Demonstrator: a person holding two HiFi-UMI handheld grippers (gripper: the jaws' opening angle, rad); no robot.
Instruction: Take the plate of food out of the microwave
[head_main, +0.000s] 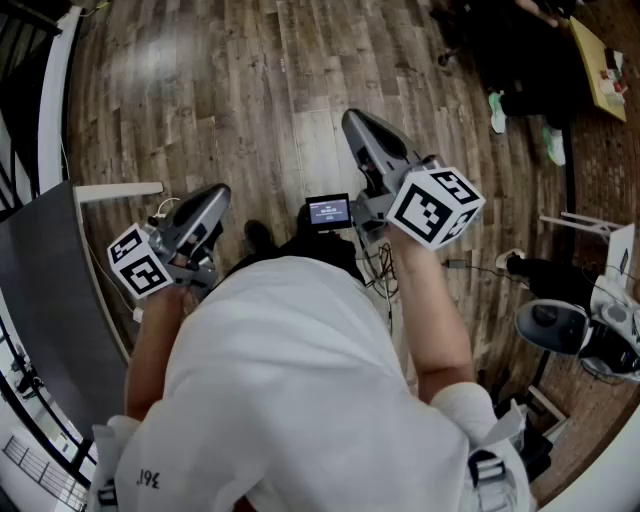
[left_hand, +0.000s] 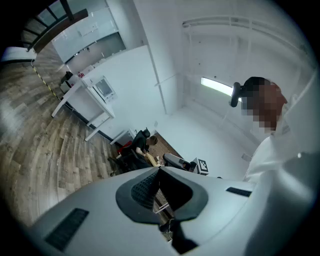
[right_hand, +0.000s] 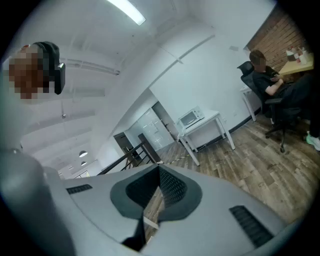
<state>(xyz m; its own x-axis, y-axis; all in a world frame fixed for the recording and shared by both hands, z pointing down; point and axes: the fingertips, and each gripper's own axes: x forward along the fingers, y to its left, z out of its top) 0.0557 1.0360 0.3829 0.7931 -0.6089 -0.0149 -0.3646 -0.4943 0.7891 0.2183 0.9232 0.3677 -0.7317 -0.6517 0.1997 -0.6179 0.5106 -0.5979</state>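
Microwave (right_hand: 190, 117) distant; left gripper (head_main: 215, 195), right gripper (head_main: 352, 120) closed.

This looks like an open-plan office or studio. A wood-plank floor (head_main: 250, 90) runs under white walls and one brick wall (right_hand: 287, 27). A seated person (right_hand: 264, 75) works in an office chair (right_hand: 280, 107) at a wooden desk (right_hand: 296, 65). A microwave (right_hand: 191, 118) sits on a white worktop (right_hand: 212, 119). A strip light (right_hand: 127, 11) hangs overhead, and a dark stair railing (right_hand: 127, 156) stands beyond.
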